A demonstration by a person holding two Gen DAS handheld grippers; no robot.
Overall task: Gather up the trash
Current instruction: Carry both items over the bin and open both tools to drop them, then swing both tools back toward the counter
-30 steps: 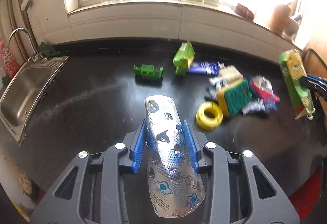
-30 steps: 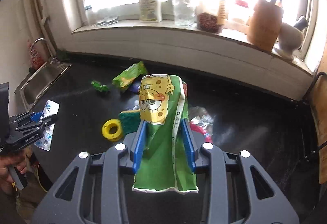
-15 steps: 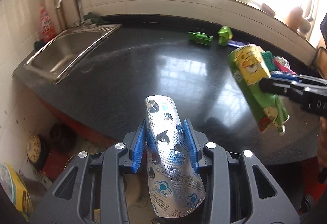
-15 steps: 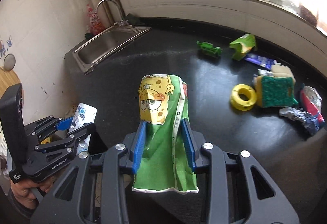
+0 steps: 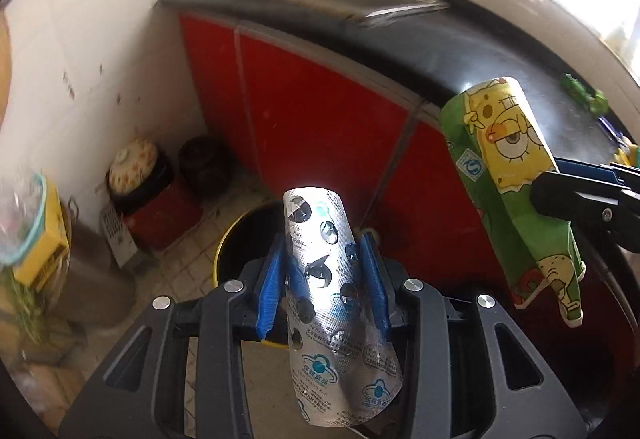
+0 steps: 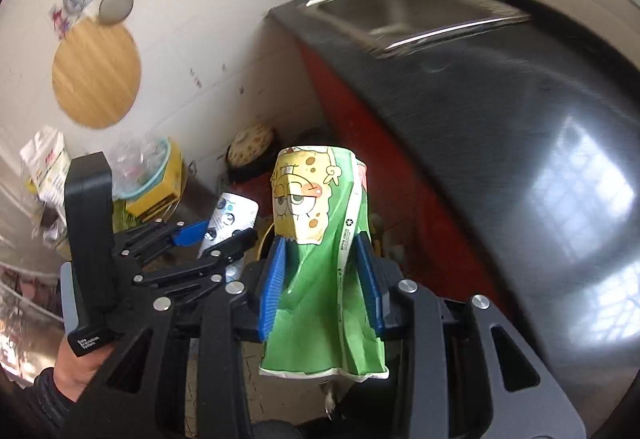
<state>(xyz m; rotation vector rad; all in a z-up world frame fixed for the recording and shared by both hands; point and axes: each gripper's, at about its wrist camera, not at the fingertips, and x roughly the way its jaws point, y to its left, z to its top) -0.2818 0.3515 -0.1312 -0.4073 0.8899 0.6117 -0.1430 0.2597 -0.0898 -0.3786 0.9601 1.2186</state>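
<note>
My left gripper (image 5: 325,281) is shut on a silver pill blister pack (image 5: 334,299), held in the air above a black bin with a yellow rim (image 5: 240,235) on the floor. My right gripper (image 6: 322,283) is shut on a green cartoon snack wrapper (image 6: 320,239). In the left wrist view that wrapper (image 5: 516,179) hangs to the right, in front of the red cabinet. In the right wrist view the left gripper (image 6: 216,235) and blister pack (image 6: 230,223) sit just left of the wrapper; the bin is mostly hidden behind them.
Red cabinet doors (image 5: 300,111) stand under the black counter (image 6: 520,127) with a steel sink (image 6: 404,11). Floor clutter lies left of the bin: a red box with a lidded pot (image 5: 140,175), a dark jar (image 5: 204,163), a yellow box (image 5: 40,239).
Both grippers have swung left and down off the counter, over the floor by the cabinet. The bin has come into view below. Both keep their hold.
</note>
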